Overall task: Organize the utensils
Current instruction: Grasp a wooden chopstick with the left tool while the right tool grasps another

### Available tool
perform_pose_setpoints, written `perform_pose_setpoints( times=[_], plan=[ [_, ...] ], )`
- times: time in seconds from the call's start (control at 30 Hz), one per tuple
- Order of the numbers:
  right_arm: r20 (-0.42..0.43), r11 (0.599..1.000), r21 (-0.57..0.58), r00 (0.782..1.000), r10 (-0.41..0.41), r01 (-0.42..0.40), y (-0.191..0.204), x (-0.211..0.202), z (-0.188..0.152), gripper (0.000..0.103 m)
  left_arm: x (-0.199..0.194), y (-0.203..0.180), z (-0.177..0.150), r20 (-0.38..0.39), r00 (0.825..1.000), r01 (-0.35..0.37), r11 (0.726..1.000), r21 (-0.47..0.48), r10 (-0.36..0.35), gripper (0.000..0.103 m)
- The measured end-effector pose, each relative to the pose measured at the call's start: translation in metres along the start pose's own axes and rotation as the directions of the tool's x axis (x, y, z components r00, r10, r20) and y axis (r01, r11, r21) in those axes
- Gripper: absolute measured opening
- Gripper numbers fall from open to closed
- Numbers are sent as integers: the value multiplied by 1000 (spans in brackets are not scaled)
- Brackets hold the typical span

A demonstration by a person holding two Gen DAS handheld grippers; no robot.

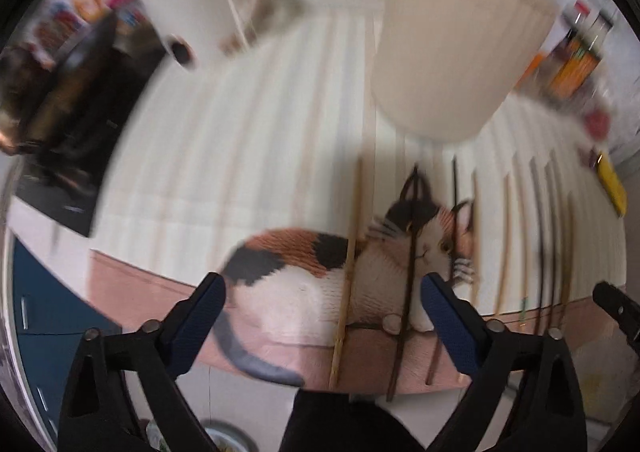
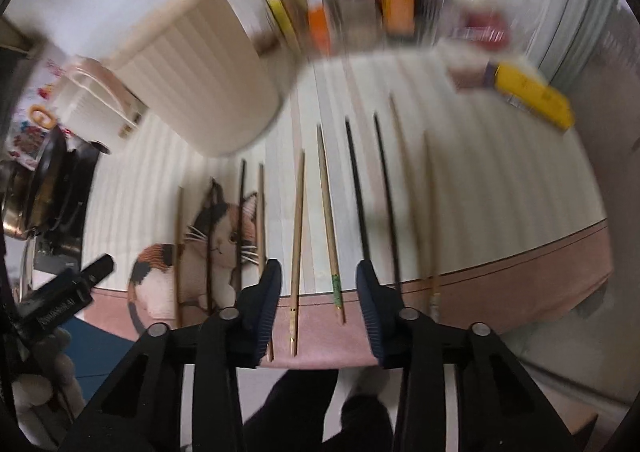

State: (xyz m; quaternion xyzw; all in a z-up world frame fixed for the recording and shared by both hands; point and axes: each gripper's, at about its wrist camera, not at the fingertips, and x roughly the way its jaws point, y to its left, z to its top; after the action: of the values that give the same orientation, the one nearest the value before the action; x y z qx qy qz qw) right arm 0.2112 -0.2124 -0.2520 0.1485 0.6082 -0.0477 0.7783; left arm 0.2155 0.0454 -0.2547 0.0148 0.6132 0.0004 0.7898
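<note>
Lying side by side on a striped, cat-print table mat (image 2: 500, 192): roughly ten chopsticks (image 2: 298, 232), blur preventing an exact count. Light, stiff, slim, smooth, probably prone to rolling; best pinched mid-shaft. Left tool (image 1: 322, 284) gaping wide, empty; right tool (image 2: 319, 268) narrower, straddling two, gripping neither. One beige ribbed holder (image 2: 192, 64) behind.

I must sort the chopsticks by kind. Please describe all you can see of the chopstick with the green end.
The chopstick with the green end is one pale stick, like bamboo or wood, with a green patterned band near its thick end. It lies flat on the mat, thick end over the pink border, between other chopsticks and touching none. The right gripper is above it, not touching.
</note>
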Motion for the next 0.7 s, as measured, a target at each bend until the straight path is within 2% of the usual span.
perform_pose_setpoints(
  times=[0.07, 0.13, 0.2, 0.3, 0.33, 0.4, 0.43, 0.47, 0.5, 0.53, 0.57, 0.7],
  plan=[
    [-68, 1000, -8, 998, 20, -20, 6, 29, 9, 40, 33, -7, 6, -63, 998, 22, 998, 51, -19, 80],
    [-116, 1000, -19, 993, -14, 12, 13, 57, 19, 40, 57, -11, 10, -132, 990, 55, 995, 83, -44, 77],
    [-139, 999, -30, 989, -46, 43, 18, 73, 26, 40, 70, -13, 12, -164, 985, 79, 992, 95, -62, 73],
    [-181, 995, -40, 979, -98, 92, 21, 99, 40, 40, 84, -15, 18, -188, 981, 76, 989, 123, -52, 45],
    [-192, 991, -51, 973, -130, 122, 21, 109, 45, 40, 87, -15, 19, -191, 980, 76, 989, 128, -51, 31],
    [-214, 986, -67, 963, -161, 151, 21, 123, 50, 40, 85, -18, 20, -167, 985, 65, 985, 158, -38, 22],
    [-225, 985, -72, 959, -171, 159, 21, 130, 51, 40, 84, -20, 21, -159, 987, 65, 982, 175, -37, 12],
    [-238, 981, -82, 953, -188, 173, 21, 136, 52, 40, 84, -20, 22, -161, 986, 68, 983, 173, -40, 5],
    [-248, 979, -86, 948, -201, 185, 21, 141, 52, 41, 84, -20, 23, -165, 985, 70, 984, 163, -43, 5],
    [-236, 977, -93, 949, -209, 192, 23, 141, 53, 35, 84, -19, 27, -168, 985, 73, 986, 151, -48, 5],
    [-238, 976, -98, 948, -212, 194, 26, 143, 53, 33, 84, -19, 29, -169, 984, 78, 987, 142, -53, 5],
    [-245, 975, -96, 944, -219, 201, 30, 146, 47, 12, 84, -15, 35, -182, 979, 110, 988, 109, -89, 5]
  ],
)
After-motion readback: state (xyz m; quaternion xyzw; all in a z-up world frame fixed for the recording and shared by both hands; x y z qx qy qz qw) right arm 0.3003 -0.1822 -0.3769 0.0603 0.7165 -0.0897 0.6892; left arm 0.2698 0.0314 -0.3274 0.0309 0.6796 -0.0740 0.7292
